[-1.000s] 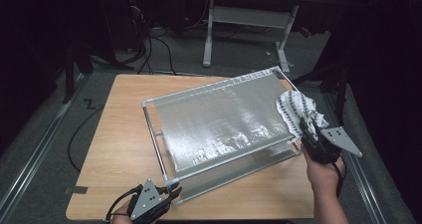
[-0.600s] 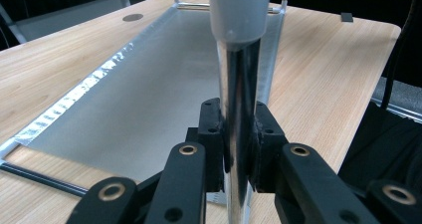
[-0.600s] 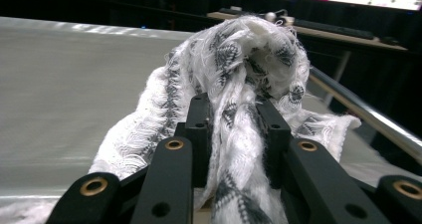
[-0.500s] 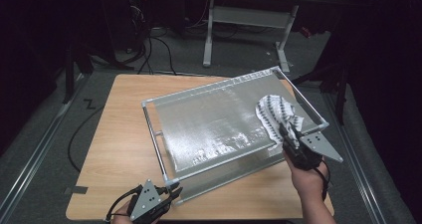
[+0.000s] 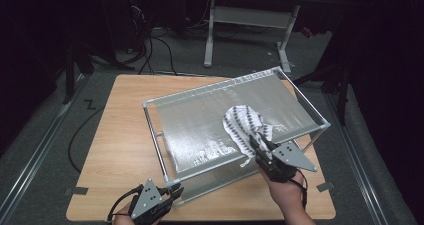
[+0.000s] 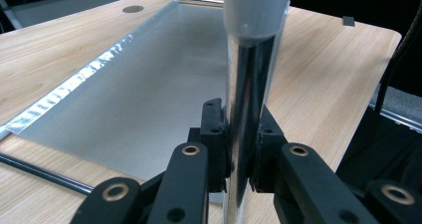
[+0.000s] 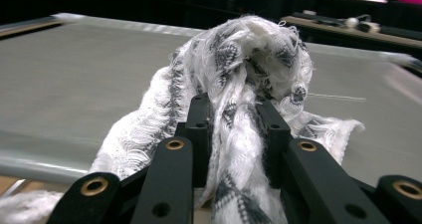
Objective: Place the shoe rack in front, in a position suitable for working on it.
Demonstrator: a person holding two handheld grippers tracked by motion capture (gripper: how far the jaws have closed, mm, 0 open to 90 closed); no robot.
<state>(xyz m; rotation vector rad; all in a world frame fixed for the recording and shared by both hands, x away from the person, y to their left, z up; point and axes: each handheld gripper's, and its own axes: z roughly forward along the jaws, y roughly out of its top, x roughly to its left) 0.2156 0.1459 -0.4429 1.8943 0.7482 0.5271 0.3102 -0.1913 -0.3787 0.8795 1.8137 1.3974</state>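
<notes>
My right tool [image 5: 259,146] pinches the patterned cloth [image 5: 244,126], which lies on the glass panel [image 5: 200,120] ahead of it. My left tool [image 5: 172,191] is clamped on the frame's chrome leg [image 6: 247,99].

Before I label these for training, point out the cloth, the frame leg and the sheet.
cloth [image 5: 243,126], high view, bunched middle.
frame leg [image 6: 247,109], left gripper view, shiny tube between the jaws.
sheet [image 5: 200,115], high view, bare stretch left of the cloth.

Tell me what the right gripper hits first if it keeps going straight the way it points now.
Probably nothing solid. The right gripper, shut on the patterned cloth, points up and left across the screen panel. The cloth slides over the panel; beyond that comes the frame's far rail. Depth is uncertain.
</notes>
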